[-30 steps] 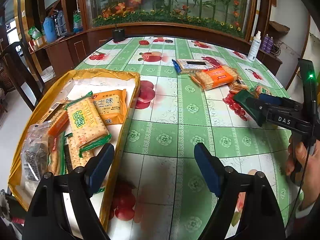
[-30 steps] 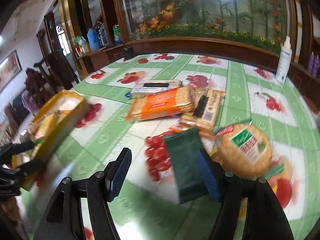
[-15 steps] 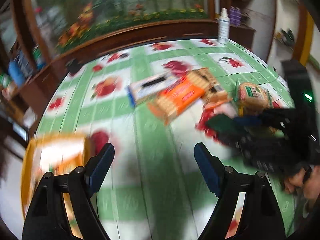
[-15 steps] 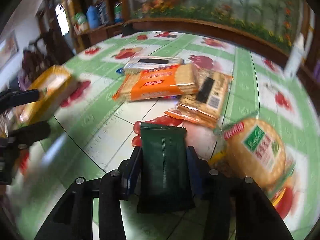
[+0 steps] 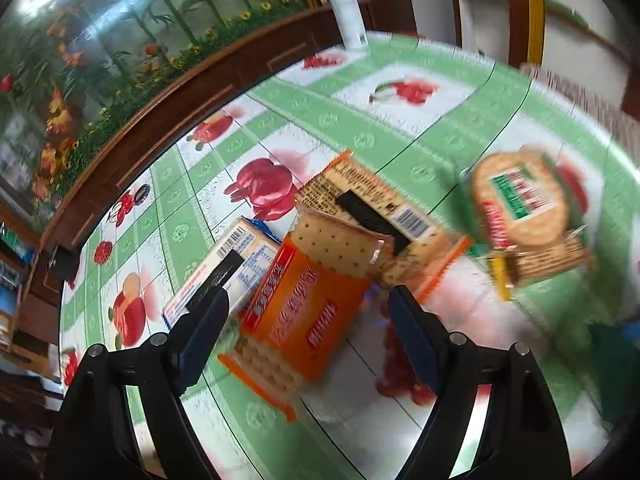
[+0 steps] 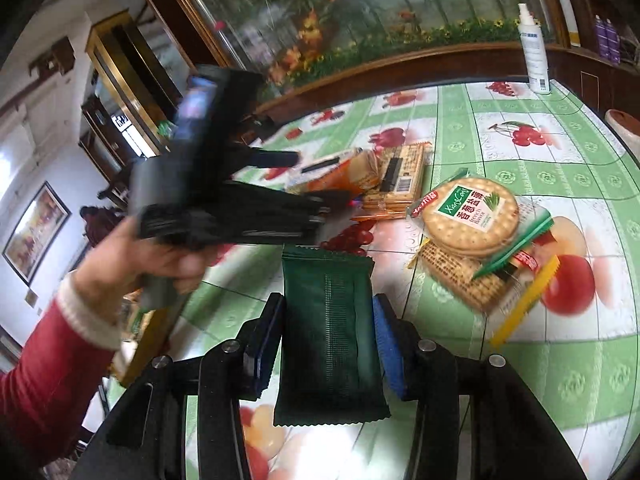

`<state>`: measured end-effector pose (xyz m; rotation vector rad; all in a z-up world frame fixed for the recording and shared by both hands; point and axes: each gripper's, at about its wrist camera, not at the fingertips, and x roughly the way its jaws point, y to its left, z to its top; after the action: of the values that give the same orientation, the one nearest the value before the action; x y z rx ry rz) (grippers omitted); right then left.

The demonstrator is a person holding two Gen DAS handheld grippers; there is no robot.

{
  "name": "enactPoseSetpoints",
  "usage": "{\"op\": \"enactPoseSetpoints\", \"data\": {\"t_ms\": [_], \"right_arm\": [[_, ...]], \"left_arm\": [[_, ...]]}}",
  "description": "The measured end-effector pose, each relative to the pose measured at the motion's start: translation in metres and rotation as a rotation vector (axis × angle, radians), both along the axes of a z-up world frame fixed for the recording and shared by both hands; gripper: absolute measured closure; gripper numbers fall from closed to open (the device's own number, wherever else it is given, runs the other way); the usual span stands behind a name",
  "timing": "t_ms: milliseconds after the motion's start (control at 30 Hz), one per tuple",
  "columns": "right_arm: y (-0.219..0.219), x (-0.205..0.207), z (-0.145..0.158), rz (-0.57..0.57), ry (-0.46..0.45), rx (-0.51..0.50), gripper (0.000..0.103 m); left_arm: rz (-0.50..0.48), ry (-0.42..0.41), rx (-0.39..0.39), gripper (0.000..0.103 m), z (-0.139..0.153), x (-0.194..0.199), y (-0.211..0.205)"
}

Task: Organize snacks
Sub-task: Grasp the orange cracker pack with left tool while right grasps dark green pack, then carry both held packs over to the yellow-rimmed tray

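Left tongs (image 5: 308, 332) spread, straddling orange pack (image 5: 304, 312) on bench (image 5: 400, 132), its long axis running straight ahead between the fingers. Right tongs (image 6: 328, 344) pinch green packet (image 6: 330, 336), lifted off bench.

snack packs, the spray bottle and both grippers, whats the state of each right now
left gripper: open, around the orange cracker pack
right gripper: shut on the dark green packet
dark green packet: sealed, held between the pads
orange cracker pack: sealed, lying on the table, overlapping neighbouring packs
round cracker pack: sealed, resting on another pack
spray bottle: upright, capped
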<state>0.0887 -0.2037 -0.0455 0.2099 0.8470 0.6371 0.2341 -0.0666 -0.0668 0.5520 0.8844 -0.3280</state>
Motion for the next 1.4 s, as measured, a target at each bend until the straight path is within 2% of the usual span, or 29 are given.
{"op": "enactPoseSetpoints", "data": {"t_ms": [200, 233, 333, 467, 667, 900, 1033, 1233, 1400], "right_arm": [[-0.002, -0.020, 0.003, 0.004, -0.005, -0.004, 0.057], [-0.003, -0.021, 0.001, 0.001, -0.003, -0.002, 0.057], [-0.009, -0.023, -0.006, -0.014, 0.014, 0.008, 0.057], [-0.017, -0.026, -0.014, -0.041, 0.034, 0.022, 0.057], [-0.025, -0.037, -0.016, -0.072, 0.033, 0.034, 0.057], [-0.024, -0.052, -0.011, -0.081, 0.011, 0.036, 0.057], [-0.024, -0.063, -0.007, -0.083, -0.006, 0.040, 0.057], [-0.020, -0.082, 0.005, -0.083, -0.049, 0.053, 0.057], [-0.011, -0.093, 0.010, -0.076, -0.077, 0.060, 0.057]], "left_arm": [[0.021, 0.064, -0.013, 0.019, -0.017, 0.020, 0.004], [0.026, 0.060, -0.043, 0.021, -0.016, 0.018, 0.006], [0.039, 0.078, -0.084, 0.036, -0.017, 0.014, 0.008], [0.083, 0.094, -0.103, 0.042, -0.016, 0.002, 0.010], [0.225, 0.106, -0.150, 0.044, -0.014, -0.029, 0.022], [0.332, 0.019, -0.225, 0.045, 0.002, -0.103, 0.027], [0.407, -0.041, -0.236, 0.046, 0.010, -0.142, 0.030], [0.476, -0.125, -0.219, 0.047, 0.014, -0.194, 0.036], [0.499, -0.178, -0.201, 0.047, 0.020, -0.214, 0.041]]}}
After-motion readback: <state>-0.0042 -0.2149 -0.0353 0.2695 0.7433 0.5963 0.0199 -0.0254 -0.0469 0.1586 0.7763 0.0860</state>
